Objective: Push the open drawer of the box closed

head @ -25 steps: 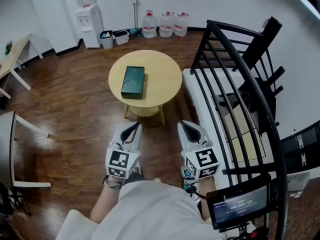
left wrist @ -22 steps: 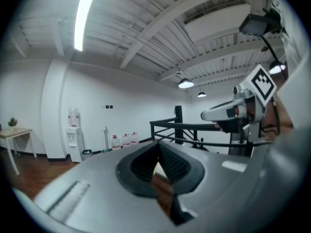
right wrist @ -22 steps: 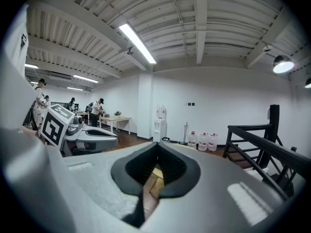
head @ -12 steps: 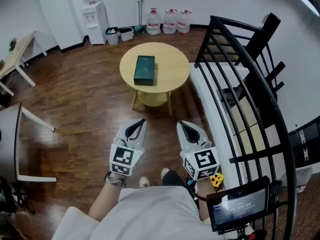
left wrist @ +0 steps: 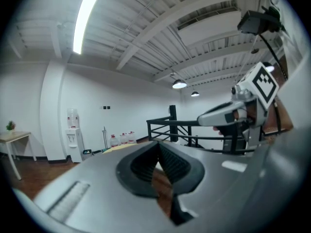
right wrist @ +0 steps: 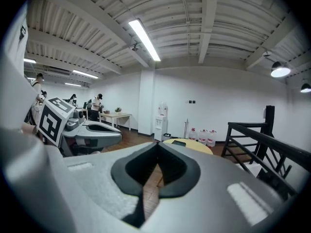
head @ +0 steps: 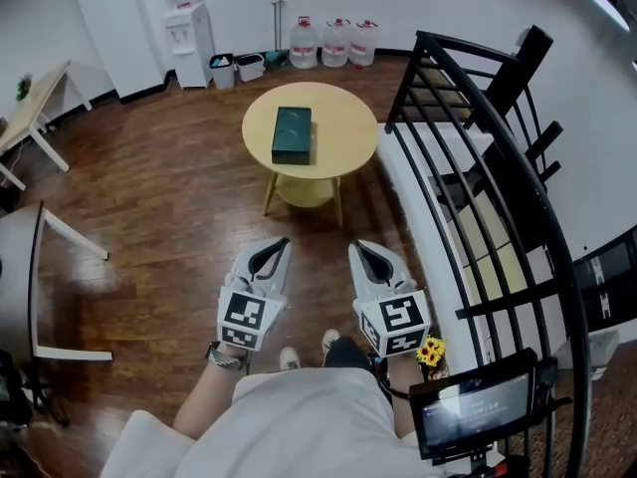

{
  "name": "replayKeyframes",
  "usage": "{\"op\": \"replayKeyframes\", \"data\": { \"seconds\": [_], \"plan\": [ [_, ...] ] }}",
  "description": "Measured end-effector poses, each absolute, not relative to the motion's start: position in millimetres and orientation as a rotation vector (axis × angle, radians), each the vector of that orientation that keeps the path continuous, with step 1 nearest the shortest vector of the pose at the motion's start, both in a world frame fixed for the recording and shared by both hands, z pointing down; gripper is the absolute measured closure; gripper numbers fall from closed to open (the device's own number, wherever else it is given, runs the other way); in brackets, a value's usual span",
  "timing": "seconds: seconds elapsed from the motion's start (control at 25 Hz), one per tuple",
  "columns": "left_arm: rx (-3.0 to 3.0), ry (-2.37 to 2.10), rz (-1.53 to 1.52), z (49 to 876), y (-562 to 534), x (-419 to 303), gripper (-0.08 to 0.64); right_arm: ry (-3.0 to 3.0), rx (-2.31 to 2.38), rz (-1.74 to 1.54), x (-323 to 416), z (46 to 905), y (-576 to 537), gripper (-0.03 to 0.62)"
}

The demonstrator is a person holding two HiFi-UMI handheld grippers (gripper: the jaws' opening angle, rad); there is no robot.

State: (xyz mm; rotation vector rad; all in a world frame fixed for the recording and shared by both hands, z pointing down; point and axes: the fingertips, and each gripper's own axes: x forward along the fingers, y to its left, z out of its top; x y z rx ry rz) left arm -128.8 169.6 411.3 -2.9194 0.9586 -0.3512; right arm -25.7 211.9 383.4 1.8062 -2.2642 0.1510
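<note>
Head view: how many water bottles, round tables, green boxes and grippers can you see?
Water bottles: 3
Round table: 1
Green box: 1
Grippers, the left gripper and the right gripper: 2
Total: 7

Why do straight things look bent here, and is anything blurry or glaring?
Head view: the wide lens bows the black metal railing into an arc; the round wooden table looks sharp. Left gripper view: dark corners, the long ceiling tube light glares white, the left gripper near the lens is soft. Right gripper view: same dark corners, curved white ceiling beams.
</note>
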Motion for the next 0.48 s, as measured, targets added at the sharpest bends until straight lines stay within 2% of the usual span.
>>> {"op": "replayKeyframes", "data": {
  "seconds": [0.48],
  "plan": [
    [-2.908,0.983,-0.317,403.6,164.4,-130.1,0.552,-2.287,1.792,0.106,-29.2,377.7,210.7,0.590]
  ]
}}
